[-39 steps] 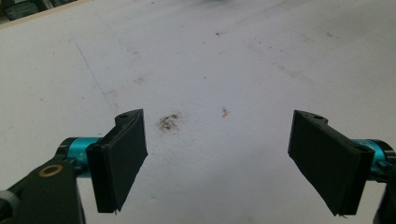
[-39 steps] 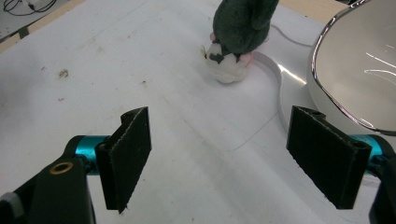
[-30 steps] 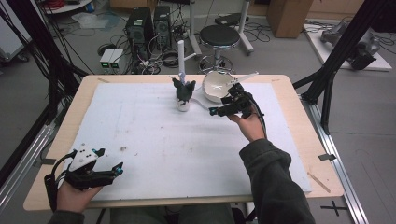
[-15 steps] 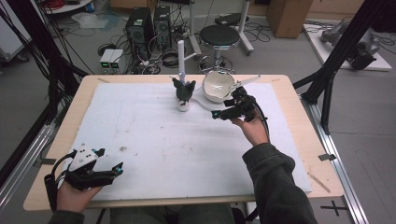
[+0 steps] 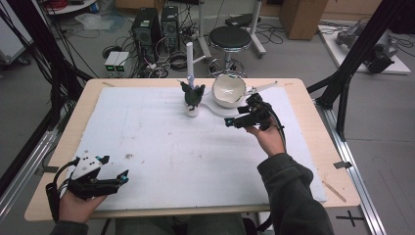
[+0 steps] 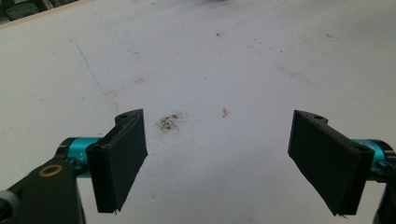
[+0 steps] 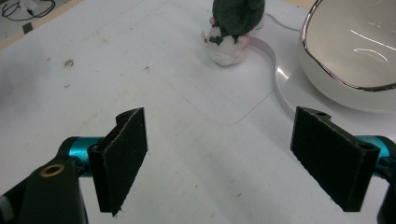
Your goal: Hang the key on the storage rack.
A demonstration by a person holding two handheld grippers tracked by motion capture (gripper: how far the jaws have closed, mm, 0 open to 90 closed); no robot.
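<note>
A small dark green plush toy (image 5: 192, 97) on a white base stands upright at the far middle of the white mat (image 5: 161, 147). Just right of it, a white bowl (image 5: 228, 90) with a shiny rim rests tilted on a flat white piece (image 5: 214, 108). My right gripper (image 5: 235, 121) hovers in front of the bowl, pointing left, open with nothing in it. In the right gripper view the toy (image 7: 233, 28) is ahead and the bowl (image 7: 355, 46) at upper right, beyond the right gripper (image 7: 224, 163). My left gripper (image 5: 115, 178) rests open at the near left corner, with only bare mat past the left gripper (image 6: 219, 163).
A white post (image 5: 190, 58) rises behind the toy. A thin white rod (image 5: 262, 88) juts right from the bowl. A small dirt smudge (image 6: 169, 122) marks the mat ahead of the left gripper. The wooden table edge (image 5: 337, 161) frames the mat; stool and computers stand beyond.
My right hand has drifted slightly toward the person and to the right, a little away from the bowl. The left hand has stayed put.
</note>
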